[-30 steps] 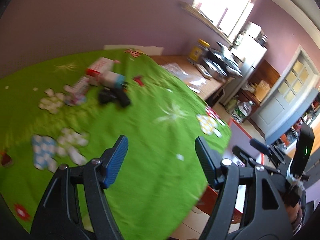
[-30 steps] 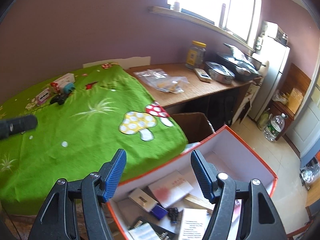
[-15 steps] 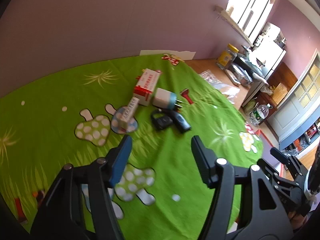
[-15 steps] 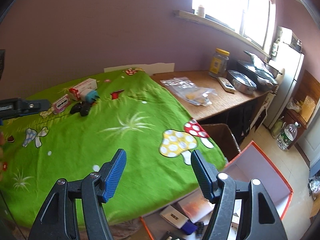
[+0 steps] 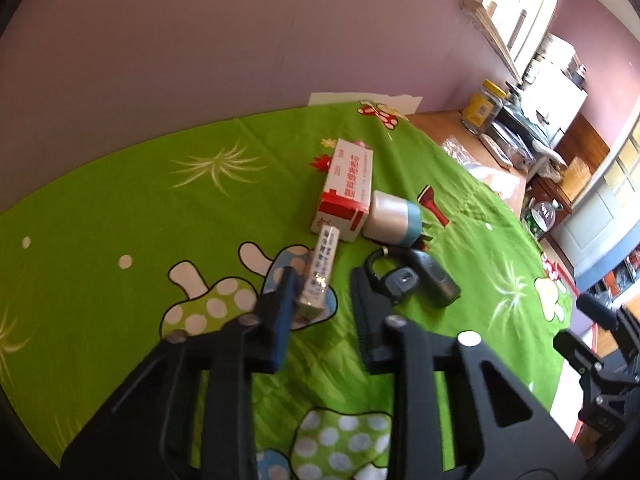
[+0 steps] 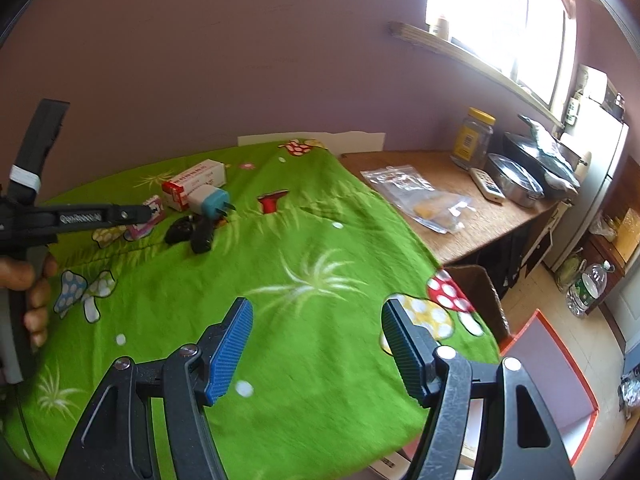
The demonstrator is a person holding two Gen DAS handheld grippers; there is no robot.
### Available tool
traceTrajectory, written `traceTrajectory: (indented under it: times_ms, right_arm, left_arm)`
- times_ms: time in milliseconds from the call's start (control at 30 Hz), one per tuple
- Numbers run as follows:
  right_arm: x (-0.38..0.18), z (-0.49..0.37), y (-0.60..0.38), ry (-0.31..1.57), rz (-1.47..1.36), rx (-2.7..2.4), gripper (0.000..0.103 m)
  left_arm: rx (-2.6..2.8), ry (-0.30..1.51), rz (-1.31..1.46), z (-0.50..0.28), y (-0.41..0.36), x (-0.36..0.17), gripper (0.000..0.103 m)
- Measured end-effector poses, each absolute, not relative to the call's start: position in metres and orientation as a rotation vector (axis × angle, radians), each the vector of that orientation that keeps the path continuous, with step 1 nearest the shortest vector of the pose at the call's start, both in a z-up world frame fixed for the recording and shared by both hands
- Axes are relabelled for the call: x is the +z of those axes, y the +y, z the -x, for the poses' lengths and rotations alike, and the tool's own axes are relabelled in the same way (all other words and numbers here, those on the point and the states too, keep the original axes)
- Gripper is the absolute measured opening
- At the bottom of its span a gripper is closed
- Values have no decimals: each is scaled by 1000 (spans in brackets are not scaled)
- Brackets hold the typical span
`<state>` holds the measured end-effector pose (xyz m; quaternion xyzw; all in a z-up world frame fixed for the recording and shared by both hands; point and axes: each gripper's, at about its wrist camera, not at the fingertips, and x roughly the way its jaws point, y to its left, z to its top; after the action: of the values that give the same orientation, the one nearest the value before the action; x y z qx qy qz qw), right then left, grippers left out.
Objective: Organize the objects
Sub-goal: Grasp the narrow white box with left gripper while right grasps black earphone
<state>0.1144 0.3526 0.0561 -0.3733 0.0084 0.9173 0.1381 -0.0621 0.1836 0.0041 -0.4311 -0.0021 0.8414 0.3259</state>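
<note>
On the green mushroom-print cloth [image 5: 132, 208] lie a red and white carton [image 5: 348, 192], a white and blue plug adapter [image 5: 394, 220], a thin white and pink box [image 5: 320, 276] and two black key fobs [image 5: 434, 278]. My left gripper [image 5: 324, 308] is open, low over the cloth, its jaws on either side of the near end of the thin box. My right gripper [image 6: 316, 348] is open and empty above the cloth's near part. The same objects show in the right wrist view: the carton [image 6: 194, 184], the adapter [image 6: 210, 200], the fobs [image 6: 190, 232].
A wooden counter [image 6: 452, 204] to the right holds a plastic bag [image 6: 420, 196], a jar [image 6: 474, 138], a remote and metal pans. An orange-rimmed white box [image 6: 556, 376] stands on the floor at the cloth's right end, beside a cardboard box [image 6: 476, 292]. A purple wall is behind.
My left gripper has moved forward and down to the object cluster, now straddling the thin box. My right gripper has swung left, away from the floor box and over the cloth.
</note>
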Motion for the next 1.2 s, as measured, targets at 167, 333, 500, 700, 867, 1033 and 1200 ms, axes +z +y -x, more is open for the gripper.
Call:
traceTrajectory:
  times_ms: [167, 333, 500, 700, 867, 1033, 1200]
  right_arm:
    - [52, -89, 334, -7, 1114, 2673, 68]
    - [48, -61, 314, -27, 1138, 2700, 72]
    - [41, -30, 295, -61, 1170, 2722, 72]
    - [30, -1, 285, -96, 1197, 2716, 73]
    - [23, 11, 282, -112, 1215, 2704, 73]
    - [16, 18, 280, -138, 1224, 2677, 73]
    - [13, 26, 286, -111, 1253, 2665, 73]
  left_arm:
    - [2181, -30, 1117, 64, 179, 0, 16]
    - [2173, -109, 1116, 65, 167, 0, 16]
    - [2200, -217, 1128, 72, 149, -2, 16]
    - [2219, -259, 1146, 76, 142, -5, 16]
    - [2223, -264, 1143, 76, 143, -5, 16]
    - [2230, -260, 1115, 73, 142, 1, 16]
    - [2209, -266, 1076, 69, 146, 9, 16]
